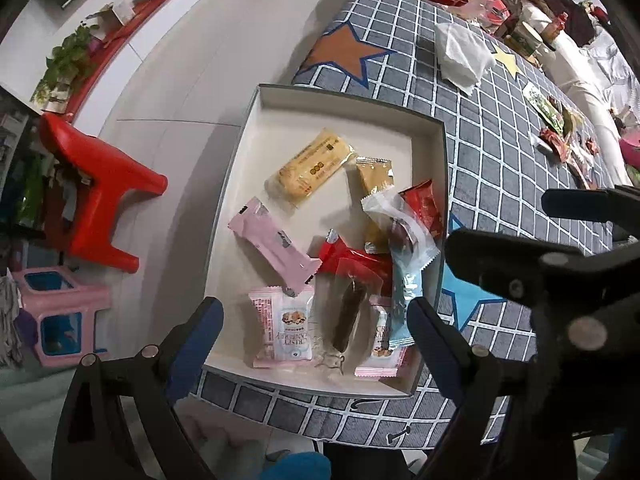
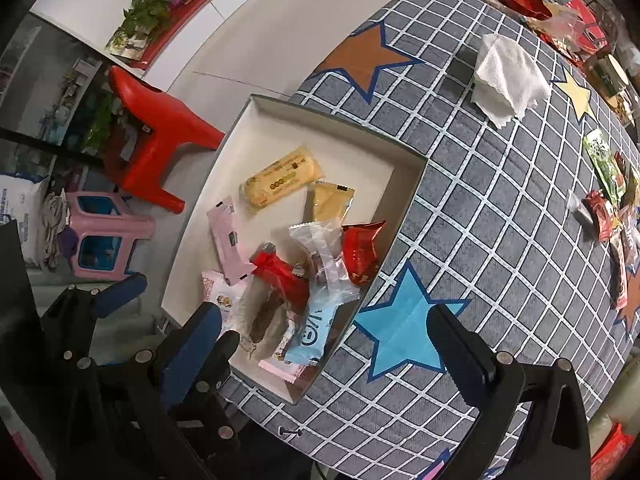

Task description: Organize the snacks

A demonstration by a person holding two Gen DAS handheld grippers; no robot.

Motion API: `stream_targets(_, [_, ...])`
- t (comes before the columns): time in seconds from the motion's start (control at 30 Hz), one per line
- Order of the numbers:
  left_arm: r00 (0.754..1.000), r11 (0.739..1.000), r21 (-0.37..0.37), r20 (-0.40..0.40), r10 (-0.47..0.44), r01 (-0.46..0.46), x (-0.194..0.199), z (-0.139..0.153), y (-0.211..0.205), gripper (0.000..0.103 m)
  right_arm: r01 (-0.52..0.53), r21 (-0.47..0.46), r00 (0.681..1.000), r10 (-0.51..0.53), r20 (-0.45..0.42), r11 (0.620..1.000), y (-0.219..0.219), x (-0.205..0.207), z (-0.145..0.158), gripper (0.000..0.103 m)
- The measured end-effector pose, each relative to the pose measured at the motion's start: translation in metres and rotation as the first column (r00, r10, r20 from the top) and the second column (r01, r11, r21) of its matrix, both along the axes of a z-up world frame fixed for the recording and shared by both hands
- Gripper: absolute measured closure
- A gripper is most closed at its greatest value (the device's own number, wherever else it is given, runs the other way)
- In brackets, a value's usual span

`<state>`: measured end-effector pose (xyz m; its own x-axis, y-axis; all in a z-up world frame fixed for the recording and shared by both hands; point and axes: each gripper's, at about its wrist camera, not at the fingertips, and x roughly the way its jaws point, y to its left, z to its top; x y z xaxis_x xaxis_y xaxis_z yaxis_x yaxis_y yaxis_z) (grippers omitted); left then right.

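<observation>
Both my left claw (image 1: pixel 312 332) and my right claw (image 2: pixel 324 340) are spread apart and hold nothing above the shallow white cardboard box (image 1: pixel 256 168), where wrapped snacks (image 1: pixel 312 166) lie on the checked worktop (image 1: pixel 500 152).

One box (image 1: pixel 428 120) sits ahead of the tongs, and in it I count ten wrapped snacks: three pink (image 1: pixel 272 240), two red (image 1: pixel 424 208), two tan (image 1: pixel 310 166), one clear-and-white (image 1: pixel 394 210), one light blue (image 1: pixel 404 304) and one dark bar in clear wrap (image 1: pixel 348 314). One white napkin (image 1: pixel 460 54) beyond; two stools (image 1: pixel 100 184) left.
</observation>
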<state>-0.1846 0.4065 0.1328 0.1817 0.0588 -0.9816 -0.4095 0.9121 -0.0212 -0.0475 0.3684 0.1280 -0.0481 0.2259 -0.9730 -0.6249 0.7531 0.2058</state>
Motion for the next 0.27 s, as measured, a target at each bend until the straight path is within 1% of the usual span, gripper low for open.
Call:
stream_targets(0.13, [1.000,1.000,0.006,0.016,0.019,-0.019,-0.0028,0.0032,0.0012,0.008,-0.009,-0.001,1.000,0.009,-0.004,1.000,0.0028,-0.0034,0.0005,0.000])
stream_targets(0.23, [0.999,0.999,0.038,0.040,0.020,-0.022,-0.0061,0.0080,0.0006,0.008,-0.017,-0.006,1.000,0.017,-0.006,1.000,0.0039,-0.0057,0.0000,0.000])
stream_targets(0.27, [0.999,0.999,0.031,0.038,0.019,-0.020,-0.0062,0.0079,0.0011,0.008,-0.018,-0.008,1.000,0.018,-0.008,1.000,0.0039,-0.0062,-0.0006,0.000])
